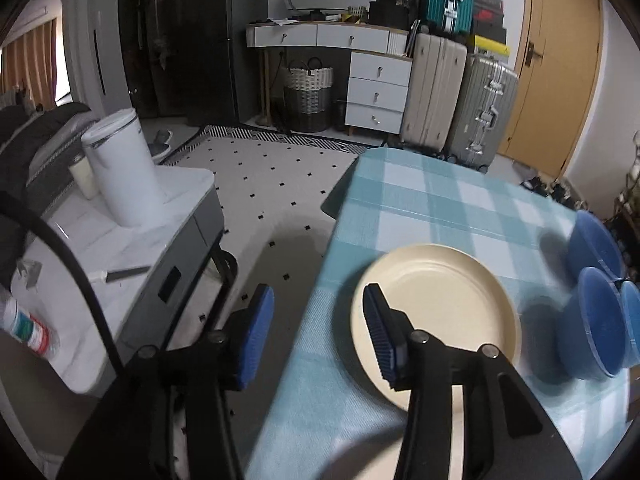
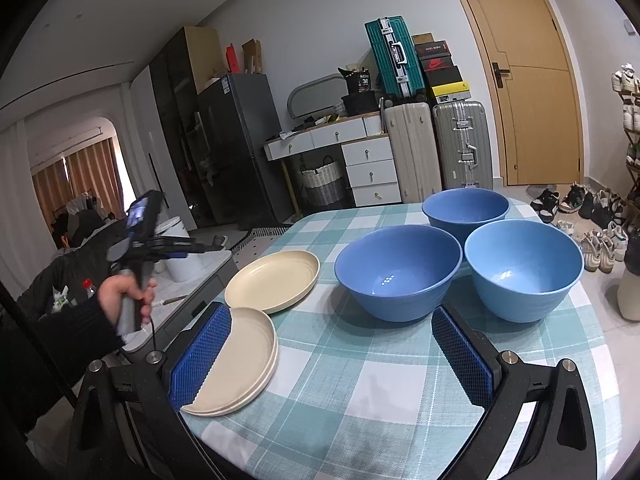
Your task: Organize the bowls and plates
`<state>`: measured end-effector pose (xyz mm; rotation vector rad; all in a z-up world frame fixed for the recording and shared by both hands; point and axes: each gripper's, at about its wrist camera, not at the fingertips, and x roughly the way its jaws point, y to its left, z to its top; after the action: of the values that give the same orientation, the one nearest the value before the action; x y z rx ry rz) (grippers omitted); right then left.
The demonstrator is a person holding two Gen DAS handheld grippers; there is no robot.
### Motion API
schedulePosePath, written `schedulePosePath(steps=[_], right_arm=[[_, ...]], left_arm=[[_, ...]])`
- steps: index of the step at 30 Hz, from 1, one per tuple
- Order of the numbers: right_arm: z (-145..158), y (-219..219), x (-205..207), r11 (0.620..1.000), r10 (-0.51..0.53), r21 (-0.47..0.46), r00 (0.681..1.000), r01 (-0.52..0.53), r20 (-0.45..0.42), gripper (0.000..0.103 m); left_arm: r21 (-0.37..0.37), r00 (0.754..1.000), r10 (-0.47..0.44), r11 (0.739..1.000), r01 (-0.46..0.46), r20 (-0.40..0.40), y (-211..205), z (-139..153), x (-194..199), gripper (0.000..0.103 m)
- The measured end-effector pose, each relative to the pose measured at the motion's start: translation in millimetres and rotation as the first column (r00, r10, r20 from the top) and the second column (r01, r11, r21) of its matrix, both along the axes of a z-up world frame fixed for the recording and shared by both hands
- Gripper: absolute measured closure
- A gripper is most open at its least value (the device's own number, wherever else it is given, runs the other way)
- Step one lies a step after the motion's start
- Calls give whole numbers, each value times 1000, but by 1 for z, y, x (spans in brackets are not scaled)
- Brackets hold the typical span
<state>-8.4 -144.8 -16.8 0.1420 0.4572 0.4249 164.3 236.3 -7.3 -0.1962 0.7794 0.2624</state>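
- Left gripper [image 1: 318, 320], left wrist view: blue pads are held apart, nothing pinched; one finger [image 1: 384, 340] is seen over the cream plate [image 1: 444, 304] on the checked tablecloth [image 1: 440, 208].
- Right gripper [image 2: 332, 356], right wrist view: fingers are spread wide and empty above the table; stacked plates [image 2: 244, 364] lie beside its left pad, three blue bowls [image 2: 400, 272] ahead.

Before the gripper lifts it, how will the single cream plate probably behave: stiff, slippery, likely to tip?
The single cream plate looks rigid and matte, so it probably will not flex or slip much. It is wide and shallow; gripped at one rim, it may droop. Lying flat on the checked tablecloth, it should slide, not roll.
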Motion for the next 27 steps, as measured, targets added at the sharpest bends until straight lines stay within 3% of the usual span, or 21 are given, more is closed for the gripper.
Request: schedulePosePath(steps=[10, 13, 15, 17, 18, 22, 27], right_arm=[[2, -2, -5, 997, -73, -27, 997, 74, 17, 1], [3, 0, -6, 992, -107, -63, 994, 109, 28, 1], [3, 2, -7, 991, -104, -78, 994, 107, 34, 1], [4, 4, -9, 990, -104, -97, 994, 107, 43, 1], [4, 6, -10, 988, -99, -111, 994, 104, 49, 1], [4, 11, -12, 986, -85, -139, 995, 93, 60, 1], [3, 13, -10, 983, -89, -154, 994, 97, 57, 1]], left_arm=[[-144, 991, 18, 990, 1, 133, -31, 12, -87, 55], [-88, 988, 22, 996, -9, 153, -54, 18, -107, 55], [-66, 983, -6, 998, 19, 182, -71, 20, -122, 48], [-47, 978, -15, 999, 26, 206, -84, 21, -134, 25], [-37, 972, -28, 999, 38, 234, -90, 21, -142, 9], [46, 948, -83, 996, 72, 309, -107, 25, -163, 5], [111, 956, -123, 989, 97, 265, -117, 19, -161, 5]])
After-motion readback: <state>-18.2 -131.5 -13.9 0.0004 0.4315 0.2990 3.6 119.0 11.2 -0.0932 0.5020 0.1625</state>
